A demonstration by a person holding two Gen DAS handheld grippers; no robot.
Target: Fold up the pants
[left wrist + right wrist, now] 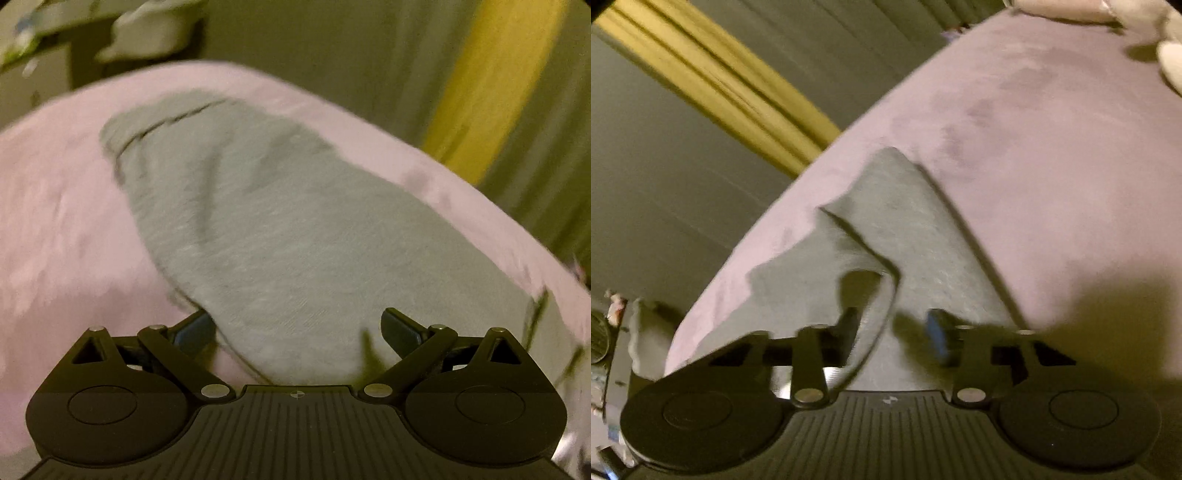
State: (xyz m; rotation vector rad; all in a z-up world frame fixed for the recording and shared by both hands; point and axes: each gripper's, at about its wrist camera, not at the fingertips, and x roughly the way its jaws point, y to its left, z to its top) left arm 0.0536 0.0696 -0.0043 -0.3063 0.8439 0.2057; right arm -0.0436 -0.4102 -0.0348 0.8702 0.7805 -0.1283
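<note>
Pink bedsheet (55, 221), yellow curtain (491, 85), white pillows (1171, 62) behind.

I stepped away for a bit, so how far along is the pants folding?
Done: the grey pants lie on the pink bed cover, apparently doubled lengthwise. In hand: nothing is clamped; the left gripper and right gripper are both open at the near end, a fabric edge curling by the right one. Left: the crosswise folds.

Black ribbed claw (297, 332), silver pivot screws, blue pads (938, 339).
</note>
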